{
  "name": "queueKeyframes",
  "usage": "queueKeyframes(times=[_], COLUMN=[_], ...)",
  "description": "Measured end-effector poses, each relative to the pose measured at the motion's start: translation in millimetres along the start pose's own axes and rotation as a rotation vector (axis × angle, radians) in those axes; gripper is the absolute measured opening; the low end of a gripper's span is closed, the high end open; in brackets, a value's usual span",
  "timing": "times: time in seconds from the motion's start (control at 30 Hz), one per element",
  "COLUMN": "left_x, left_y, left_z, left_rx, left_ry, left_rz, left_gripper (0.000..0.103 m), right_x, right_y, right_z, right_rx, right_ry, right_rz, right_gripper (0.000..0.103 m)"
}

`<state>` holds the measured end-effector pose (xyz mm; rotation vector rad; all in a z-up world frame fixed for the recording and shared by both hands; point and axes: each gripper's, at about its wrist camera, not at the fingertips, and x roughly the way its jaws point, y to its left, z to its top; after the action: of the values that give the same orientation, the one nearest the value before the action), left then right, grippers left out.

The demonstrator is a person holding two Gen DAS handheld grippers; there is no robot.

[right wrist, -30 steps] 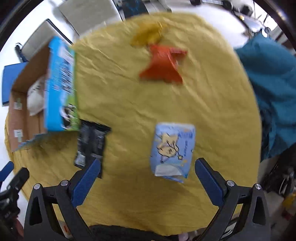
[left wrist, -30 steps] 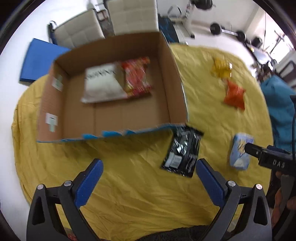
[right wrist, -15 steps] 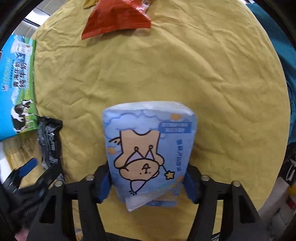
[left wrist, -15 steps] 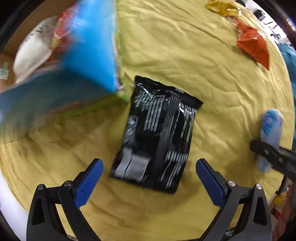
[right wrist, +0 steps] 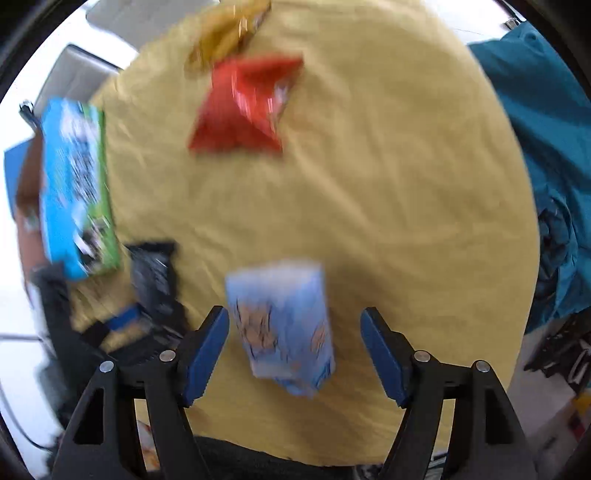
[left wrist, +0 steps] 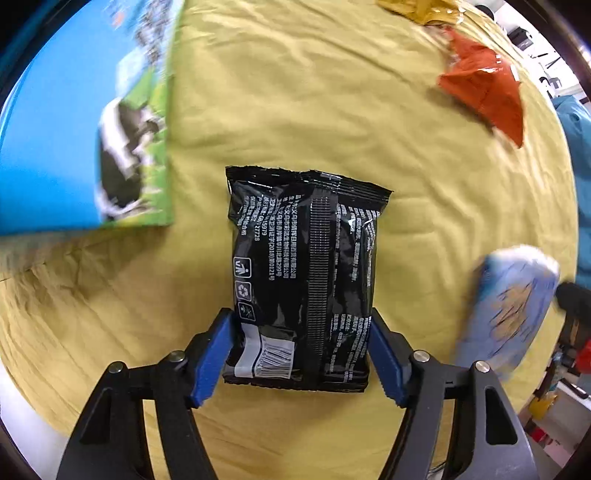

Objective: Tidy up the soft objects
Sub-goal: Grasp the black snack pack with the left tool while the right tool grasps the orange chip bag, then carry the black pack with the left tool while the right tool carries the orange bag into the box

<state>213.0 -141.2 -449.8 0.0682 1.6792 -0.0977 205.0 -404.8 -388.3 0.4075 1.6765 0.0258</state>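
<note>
A black foil packet (left wrist: 303,280) lies on the yellow cloth (left wrist: 295,110). My left gripper (left wrist: 301,354) is shut on its near end, blue pads touching both sides. A pale blue tissue pack (right wrist: 280,325) sits blurred between the fingers of my right gripper (right wrist: 293,354), which stands apart from it with a gap on the right side; it also shows in the left wrist view (left wrist: 506,299). The black packet (right wrist: 153,273) shows at the left of the right wrist view.
A cardboard box with a blue cow-print side (left wrist: 85,125) stands at the left (right wrist: 74,188). A red snack bag (left wrist: 484,92) and a yellow one (left wrist: 417,9) lie at the far side (right wrist: 243,107). A teal fabric heap (right wrist: 546,147) sits right.
My left gripper moved forward and closed on the black packet. My right gripper, closed on the tissue pack half a second ago, has opened and drawn back; the view is blurred.
</note>
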Motion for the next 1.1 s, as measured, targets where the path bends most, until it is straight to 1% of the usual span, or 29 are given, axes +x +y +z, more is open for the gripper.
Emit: queueKeyframes(times=[0.13, 0.23, 0.33, 0.43, 0.5, 0.53, 0.57, 0.6, 0.63, 0.67, 0.7, 0.73, 0.83, 0.87, 0.93, 1.03, 1.07, 1.1], left_x=[-7.6, -14.4, -19.7, -20.3, -20.4, -19.7, -19.2, -19.6, -19.5, -19.9, -22.1, -21.7, -18.5, -16.7, -9.9, -10.9, -12.7, -11.8], left_y=[-18.7, -23.6, -23.3, -16.6, -12.0, -11.0, -9.7, -6.8, -6.8, -6.0, -0.4, 3.1, -4.4, -13.0, -25.3, -34.2, -37.3, -40.8], left_z=[15.7, 40.6, 76.4, 102.2, 116.9, 120.1, 122.2, 127.3, 127.1, 129.0, 138.1, 147.5, 147.9, 156.7, 163.7, 175.8, 178.0, 183.2], left_rx=[0.003, -0.024, -0.054, -0.078, -0.082, -0.083, -0.085, -0.086, -0.083, -0.077, -0.074, -0.068, -0.043, -0.036, -0.019, -0.016, -0.011, -0.002], left_ry=[-0.008, -0.020, -0.028, -0.025, -0.023, -0.020, -0.016, -0.011, -0.007, -0.004, 0.000, 0.004, 0.007, 0.007, 0.002, 0.000, 0.000, -0.002], left_rz=[-0.014, -0.029, -0.038, -0.041, -0.026, -0.022, -0.019, -0.020, -0.018, -0.015, -0.016, -0.015, -0.002, 0.004, 0.017, 0.028, 0.034, 0.042], left_gripper=[0.068, 0.067, 0.068, 0.067, 0.067, 0.068, 0.068, 0.068, 0.068, 0.068, 0.068, 0.069, 0.070, 0.070, 0.071, 0.073, 0.073, 0.073], right_x=[-21.1, -22.6, -17.0, 1.0, 13.7, 27.9, 36.4, 42.1, 49.7, 51.2, 51.1, 52.2, 41.6, 40.2, 40.2, 47.6, 52.3, 52.2], right_y=[-4.3, -7.4, -5.4, 0.1, 8.3, 17.4, 20.7, 22.6, 28.2, 28.5, 27.2, 28.2, 25.9, 25.0, 22.0, 22.3, 25.6, 17.4], right_z=[35.7, 70.3, 109.8, 138.6, 152.8, 152.0, 154.0, 154.7, 155.5, 154.1, 151.6, 148.5, 138.9, 136.8, 136.0, 138.9, 140.1, 139.3], right_rx=[0.048, 0.111, 0.168, 0.203, 0.204, 0.205, 0.206, 0.201, 0.186, 0.161, 0.138, 0.106, -0.012, -0.037, -0.049, -0.033, -0.037, -0.042], right_ry=[-0.064, -0.087, -0.070, -0.042, -0.014, 0.003, 0.019, 0.027, 0.030, 0.029, 0.031, 0.035, 0.018, 0.016, 0.018, 0.021, 0.027, 0.031], right_rz=[0.037, 0.080, 0.139, 0.165, 0.166, 0.166, 0.170, 0.167, 0.141, 0.115, 0.105, 0.077, -0.073, -0.110, -0.125, -0.137, -0.156, -0.176], right_gripper=[0.076, 0.076, 0.076, 0.076, 0.076, 0.075, 0.073, 0.063, 0.053, 0.052, 0.051, 0.048, 0.047, 0.047, 0.048, 0.050, 0.050, 0.051])
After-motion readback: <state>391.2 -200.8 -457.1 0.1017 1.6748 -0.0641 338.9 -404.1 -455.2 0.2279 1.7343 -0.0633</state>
